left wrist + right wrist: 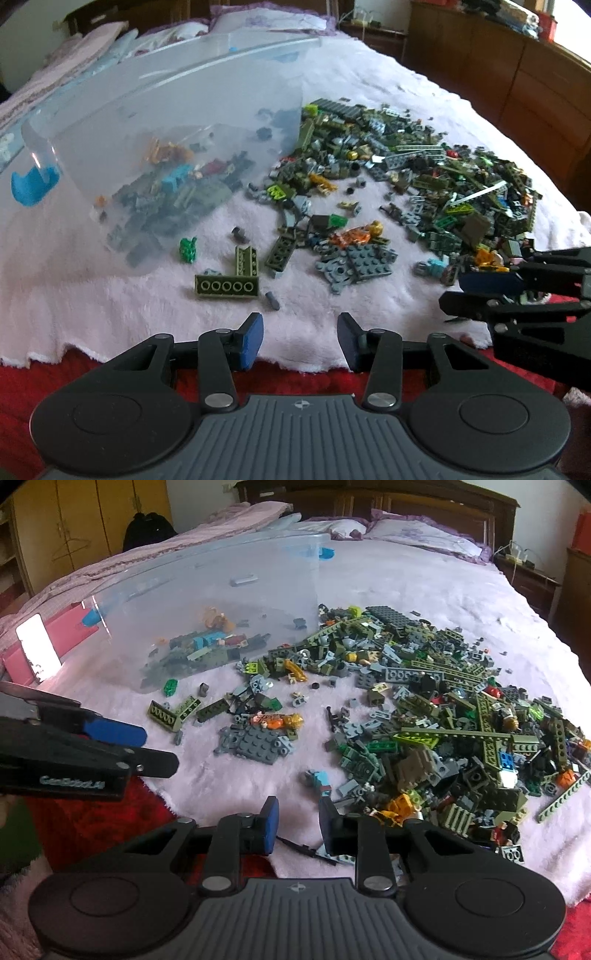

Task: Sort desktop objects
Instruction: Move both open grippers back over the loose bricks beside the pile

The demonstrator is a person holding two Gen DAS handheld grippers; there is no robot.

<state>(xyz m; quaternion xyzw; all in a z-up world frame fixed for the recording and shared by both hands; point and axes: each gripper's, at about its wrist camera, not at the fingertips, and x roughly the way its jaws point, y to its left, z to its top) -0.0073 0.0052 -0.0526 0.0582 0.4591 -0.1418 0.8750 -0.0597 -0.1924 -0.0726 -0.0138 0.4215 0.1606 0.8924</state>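
At ten o'clock from both grippers stands the translucent storage bin (192, 122), resting on the pink fleece blanket (110, 302), with a shallow layer of building bricks already inside it. Just off its near wall, at about eleven o'clock from the left gripper (300, 341), lies an olive brick with five round holes (226, 287); its long axis runs nine to three, crosswise to the line of the fingers. A second olive brick (245, 260) stands touching it behind, pointing toward twelve. The left gripper's jaws stand well apart and hold nothing, hovering over the blanket's near edge.

Further right, at twelve to one o'clock from that gripper, a cluster of grey plates (356, 264) sits apart from the main brick pile (461, 716), which spreads from twelve round to three o'clock of the right gripper (297, 821). The right gripper's jaws are also parted and empty, with the pile's near edge just beside its right finger.

By position, the left hand looks the nearer one for the five-hole brick and for the bin; closing across the brick's short width would need no wrist turn. The right hand is better placed for the pile.
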